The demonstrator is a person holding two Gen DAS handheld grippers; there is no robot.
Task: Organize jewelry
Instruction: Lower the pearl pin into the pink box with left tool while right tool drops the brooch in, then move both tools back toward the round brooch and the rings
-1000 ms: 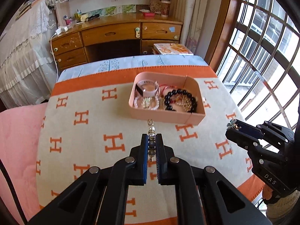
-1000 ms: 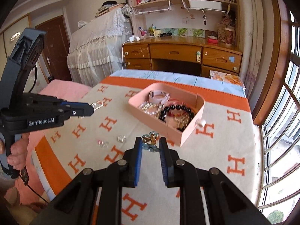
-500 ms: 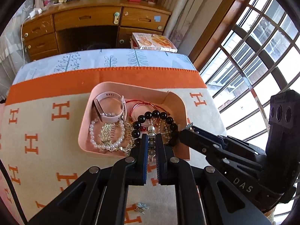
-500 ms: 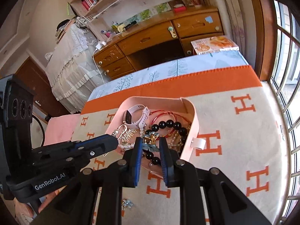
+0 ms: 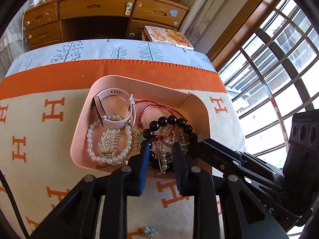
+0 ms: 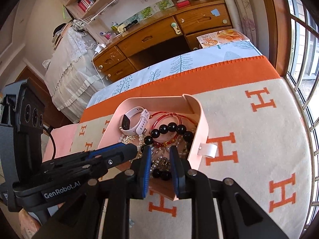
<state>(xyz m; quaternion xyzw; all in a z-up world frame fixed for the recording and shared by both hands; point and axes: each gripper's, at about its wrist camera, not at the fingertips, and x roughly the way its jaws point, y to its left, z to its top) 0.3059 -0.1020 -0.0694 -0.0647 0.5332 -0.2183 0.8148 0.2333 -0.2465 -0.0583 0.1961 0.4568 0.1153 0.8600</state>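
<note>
Hovering over pink tray [image 5: 83, 119], left gripper [image 5: 160, 149] parted, pearl pin [image 5: 163, 159] seemingly released

Both grippers' fingers parted; pearl pin [image 5: 163, 159], apparently brooch, dropped in tray [image 5: 83, 119].

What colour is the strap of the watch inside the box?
Pale pink, nearly white. The watch shows best in the left wrist view, in the box.

Pink tray [image 5: 83, 123] is crowded with jewelry; right gripper [image 5: 196, 146] blocks its near-right corner, while blanket [image 5: 33, 139] lies open on the left.
</note>
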